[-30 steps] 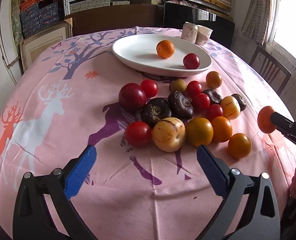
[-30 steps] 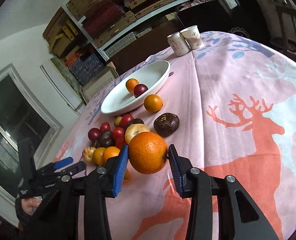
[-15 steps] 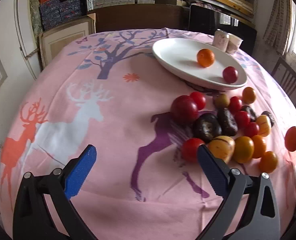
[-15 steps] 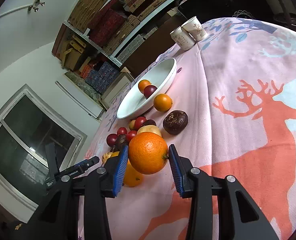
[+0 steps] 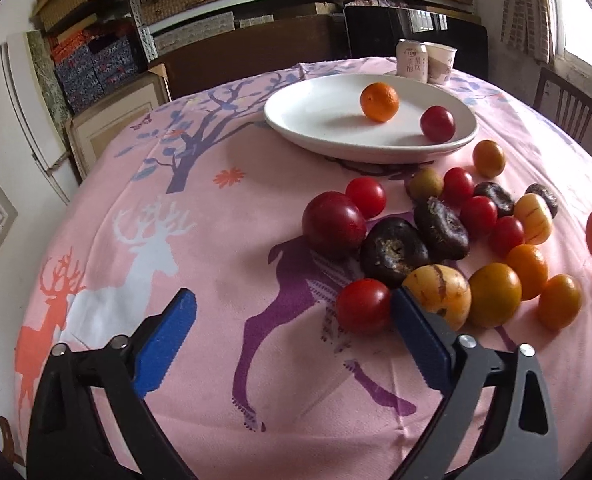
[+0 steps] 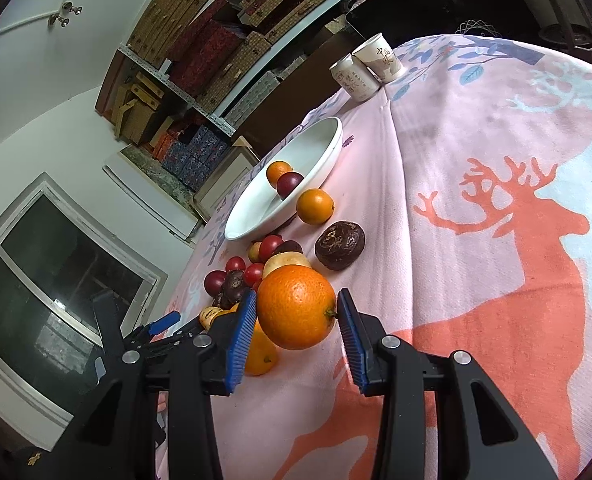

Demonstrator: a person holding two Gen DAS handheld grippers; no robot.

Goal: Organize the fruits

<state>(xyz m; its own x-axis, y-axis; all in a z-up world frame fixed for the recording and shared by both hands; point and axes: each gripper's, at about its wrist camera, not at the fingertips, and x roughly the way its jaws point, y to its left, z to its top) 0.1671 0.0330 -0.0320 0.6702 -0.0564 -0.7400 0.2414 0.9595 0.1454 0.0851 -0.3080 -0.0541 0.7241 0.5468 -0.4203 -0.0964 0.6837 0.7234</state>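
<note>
Several loose fruits lie heaped on the pink deer-print cloth: red tomatoes [image 5: 363, 306], dark purple fruits [image 5: 394, 256], yellow striped ones [image 5: 438, 294] and small oranges [image 5: 494, 294]. Beyond them a white plate [image 5: 316, 136] holds a small orange [image 5: 379, 102] and a red plum [image 5: 437, 123]. My left gripper [image 5: 296, 320] hovers low over the cloth at the near left of the heap. Its jaws are closing, with the front tomato just inside the right pad [image 5: 416, 332] and untouched. My right gripper [image 6: 296, 312] is shut on a big orange [image 6: 296, 306], held above the cloth.
A drink can [image 5: 411, 60] and a paper cup [image 5: 439, 63] stand behind the plate. A wooden chair [image 5: 572, 112] is at the table's right. Shelves with boxes fill the back wall. One dark fruit [image 6: 340, 246] lies apart, right of the heap.
The left gripper's view swung so the heap moved right, then came nearer, and its pads stand a little closer together. The right gripper kept the orange and rolled slightly.
</note>
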